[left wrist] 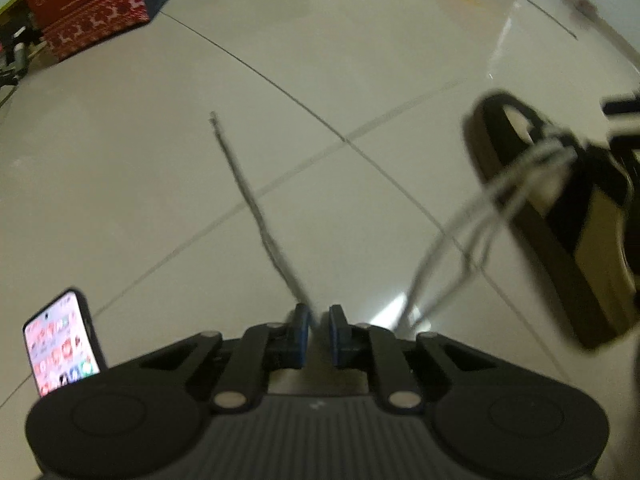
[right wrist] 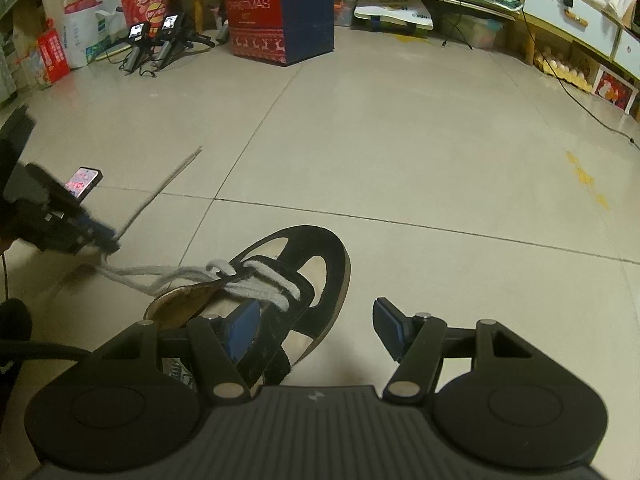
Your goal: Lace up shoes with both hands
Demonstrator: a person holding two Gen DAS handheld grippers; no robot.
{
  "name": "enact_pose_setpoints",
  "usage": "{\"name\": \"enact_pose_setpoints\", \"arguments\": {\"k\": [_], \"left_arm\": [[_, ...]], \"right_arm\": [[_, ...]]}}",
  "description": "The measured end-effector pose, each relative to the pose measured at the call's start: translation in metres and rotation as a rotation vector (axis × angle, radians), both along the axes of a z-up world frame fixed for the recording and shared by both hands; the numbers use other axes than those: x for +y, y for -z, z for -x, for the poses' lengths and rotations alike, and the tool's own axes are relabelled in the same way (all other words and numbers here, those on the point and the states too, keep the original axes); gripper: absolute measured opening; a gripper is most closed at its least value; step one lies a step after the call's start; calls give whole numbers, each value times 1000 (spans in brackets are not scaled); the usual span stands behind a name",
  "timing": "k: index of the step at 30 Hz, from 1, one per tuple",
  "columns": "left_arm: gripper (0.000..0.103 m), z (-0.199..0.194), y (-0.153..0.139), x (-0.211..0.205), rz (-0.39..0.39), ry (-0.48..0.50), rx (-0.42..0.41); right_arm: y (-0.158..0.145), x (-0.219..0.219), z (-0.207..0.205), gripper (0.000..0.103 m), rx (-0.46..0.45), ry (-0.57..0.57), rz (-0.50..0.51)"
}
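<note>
Two tools work one shoe [right wrist: 280,292] on the floor [right wrist: 400,160]. The left tool [left wrist: 319,317] is pinched nearly closed on the grey lace [left wrist: 248,196], drawn taut; the right tool [right wrist: 316,330] gapes wide, empty, beside the shoe. Unbraced, the shoe may drag, or the lace slip free.

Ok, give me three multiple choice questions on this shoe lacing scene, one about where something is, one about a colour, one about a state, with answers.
1. Where is the phone?
A. on the floor
B. inside the shoe
C. on a shelf

2. What colour is the shoelace?
A. red
B. light grey
C. black

3. How is the right gripper?
A. shut on the lace
B. shut on the phone
C. open

Answers: 1 A, it lies on the tiles beyond the left gripper. 2 B, pale strands cross the black shoe. 3 C, its pads stand apart, one over the shoe.
</note>
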State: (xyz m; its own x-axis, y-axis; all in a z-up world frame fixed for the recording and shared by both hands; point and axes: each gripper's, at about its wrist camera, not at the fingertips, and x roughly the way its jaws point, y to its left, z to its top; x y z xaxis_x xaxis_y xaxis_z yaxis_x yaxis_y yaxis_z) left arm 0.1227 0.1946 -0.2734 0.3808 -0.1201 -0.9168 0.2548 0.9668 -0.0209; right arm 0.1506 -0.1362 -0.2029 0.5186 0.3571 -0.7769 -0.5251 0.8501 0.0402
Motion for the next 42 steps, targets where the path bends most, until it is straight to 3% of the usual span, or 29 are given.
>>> {"name": "enact_pose_setpoints", "arguments": {"k": [5, 9, 15, 31, 35, 36, 37, 38, 42], "left_arm": [[12, 9, -1, 11, 14, 31, 75], [20, 1, 0, 26, 60, -28, 124], [38, -28, -11, 34, 102, -168, 50], [37, -102, 5, 29, 33, -293, -88], [31, -111, 14, 22, 32, -291, -96], [24, -111, 14, 20, 25, -277, -101], [9, -111, 13, 20, 16, -258, -105], [3, -111, 13, 18, 8, -234, -107], [1, -107, 9, 6, 5, -170, -119]], "right_arm": [[0, -1, 0, 66, 9, 7, -9], [-1, 0, 0, 66, 9, 6, -7], [-1, 0, 0, 66, 11, 8, -8], [0, -2, -1, 66, 27, 19, -21], [0, -2, -1, 66, 29, 20, -23], [0, -2, -1, 66, 29, 21, -23], [0, -2, -1, 66, 28, 22, -23], [0, -2, -1, 66, 26, 24, -24], [-5, -5, 0, 66, -13, 43, -39]]}}
